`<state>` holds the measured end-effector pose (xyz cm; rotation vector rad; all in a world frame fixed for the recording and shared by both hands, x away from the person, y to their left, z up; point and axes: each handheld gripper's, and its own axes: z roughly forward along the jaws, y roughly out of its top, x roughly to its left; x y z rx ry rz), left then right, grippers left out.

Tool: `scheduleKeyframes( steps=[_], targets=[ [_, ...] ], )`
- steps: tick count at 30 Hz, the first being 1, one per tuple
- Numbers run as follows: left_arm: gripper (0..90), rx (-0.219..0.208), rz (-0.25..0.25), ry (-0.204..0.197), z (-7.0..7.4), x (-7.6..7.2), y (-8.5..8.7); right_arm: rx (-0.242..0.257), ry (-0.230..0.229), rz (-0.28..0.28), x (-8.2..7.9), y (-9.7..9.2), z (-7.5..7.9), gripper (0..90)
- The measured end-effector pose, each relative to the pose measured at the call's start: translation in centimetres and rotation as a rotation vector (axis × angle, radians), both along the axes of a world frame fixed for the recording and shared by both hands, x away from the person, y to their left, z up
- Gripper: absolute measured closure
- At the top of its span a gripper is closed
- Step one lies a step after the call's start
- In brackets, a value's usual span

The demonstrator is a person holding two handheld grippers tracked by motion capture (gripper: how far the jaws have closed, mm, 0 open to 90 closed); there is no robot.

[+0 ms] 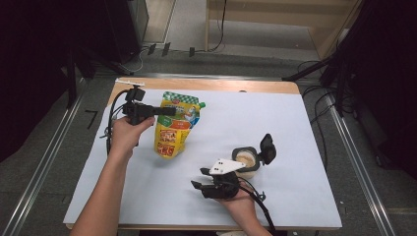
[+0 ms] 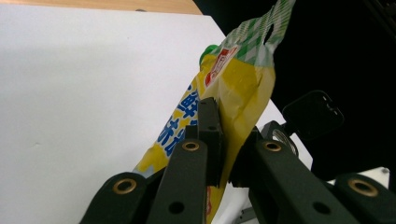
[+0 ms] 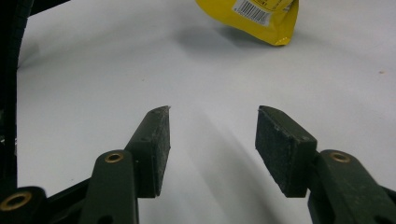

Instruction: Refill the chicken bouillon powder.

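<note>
Pouch and jar share a paper-covered tabletop (image 1: 295,128), the yellow refill pouch (image 1: 176,127) pinched in the left claw (image 1: 168,111) and the open jar (image 1: 246,162) waiting to the right. Seen from above, the pouch runs lengthwise away from the person, its green-checked top and green spout cap (image 1: 201,105) at the far end and its printed bottom end nearer the person. The left claw comes in from the pouch's left side and crosses its upper part; in the left gripper view its jaws are closed flat on the thin film of the pouch (image 2: 243,88), one pad on each face. The right claw (image 1: 201,178) hovers low over bare paper just in front of the jar, jaws parted about halfway with nothing between them; its own view shows only white surface between the pads, with the pouch's barcoded bottom corner (image 3: 261,18) farther ahead. The jar stands just beyond and to the right of that claw, its black flip lid (image 1: 268,147) tipped back and pale contents showing. Judged from this layout, the spout lies up and left of the jar's mouth, well apart from it, so the pouch would have to travel rightward, while the right hand is plainly the nearer one for steadying the jar
</note>
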<state>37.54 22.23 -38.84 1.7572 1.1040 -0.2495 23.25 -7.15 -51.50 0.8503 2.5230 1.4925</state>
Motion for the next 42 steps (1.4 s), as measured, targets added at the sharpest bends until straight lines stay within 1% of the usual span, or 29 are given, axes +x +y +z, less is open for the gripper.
scheduleKeyframes(
  steps=[2, 5, 9, 12, 14, 16, 18, 20, 21, 23, 25, 30, 31, 32, 34, 35, 36, 38, 42],
  targets=[
    [86.7, -0.006, -0.001, -0.001, 0.0, -0.2, 0.2, 0.001, 0.001, -0.002, 0.1, 0.0, 0.0, 46.2],
    [86.4, 0.003, -0.011, -0.013, 0.1, -0.6, 0.7, 0.001, -0.004, 0.005, 0.1, 0.2, 0.1, 46.2],
    [86.0, 0.007, -0.016, -0.013, 0.2, -1.0, 0.8, -0.003, -0.005, 0.006, 0.2, 0.2, 0.1, 46.2],
    [85.7, 0.014, -0.018, -0.014, 0.2, -1.4, 1.1, -0.009, -0.003, 0.007, 0.2, 0.3, 0.1, 46.2],
    [84.7, 0.026, -0.020, -0.024, 0.2, -1.9, 1.4, -0.008, -0.004, 0.011, 0.3, 0.3, 0.1, 46.2],
    [83.7, 0.027, -0.020, -0.025, 0.2, -2.1, 1.5, -0.006, -0.011, 0.014, 0.3, 0.4, 0.2, 46.2],
    [83.3, 0.039, -0.027, -0.029, 0.2, -2.7, 1.8, -0.008, -0.014, 0.016, 0.3, 0.4, 0.3, 46.2],
    [83.0, 0.040, -0.025, -0.029, 0.1, -2.9, 1.9, -0.009, -0.013, 0.017, 0.3, 0.4, 0.3, 46.2],
    [81.4, 0.043, -0.030, -0.037, 0.1, -3.1, 2.2, -0.009, -0.014, 0.016, 0.3, 0.5, 0.3, 46.3],
    [79.6, 0.037, -0.031, -0.040, 0.1, -3.2, 2.4, -0.010, -0.015, 0.018, 0.3, 0.5, 0.3, 46.3],
    [79.3, 0.037, -0.032, -0.040, 0.2, -3.3, 2.3, -0.011, -0.017, 0.017, 0.3, 0.5, 0.3, 46.3],
    [72.9, 0.037, -0.045, -0.040, 0.4, -3.4, 2.1, -0.013, -0.013, 0.018, 0.2, 0.6, 0.3, 46.3],
    [71.9, 0.051, -0.048, -0.044, 0.6, -3.5, 2.0, -0.014, -0.017, 0.016, 0.3, 0.5, 0.3, 46.3],
    [70.8, 0.055, -0.051, -0.045, 0.7, -3.5, 2.0, -0.014, -0.017, 0.015, 0.3, 0.5, 0.3, 46.3],
    [69.4, 0.060, -0.053, -0.047, 0.9, -3.6, 2.0, -0.014, -0.016, 0.016, 0.3, 0.5, 0.3, 46.3],
    [67.4, 0.057, -0.053, -0.058, 1.1, -3.9, 2.0, -0.013, -0.016, 0.016, 0.2, 0.5, 0.3, 46.3],
    [66.0, 0.057, -0.053, -0.058, 1.1, -3.9, 2.0, -0.013, -0.015, 0.015, 0.2, 0.5, 0.3, 46.3],
    [64.5, 0.070, -0.053, -0.068, 1.5, -4.1, 2.0, -0.013, -0.018, 0.017, 0.2, 0.5, 0.3, 46.3],
    [63.3, 0.060, -0.059, -0.065, 2.0, -4.3, 2.0, -0.012, -0.019, 0.016, 0.2, 0.5, 0.3, 46.3]
  ],
)
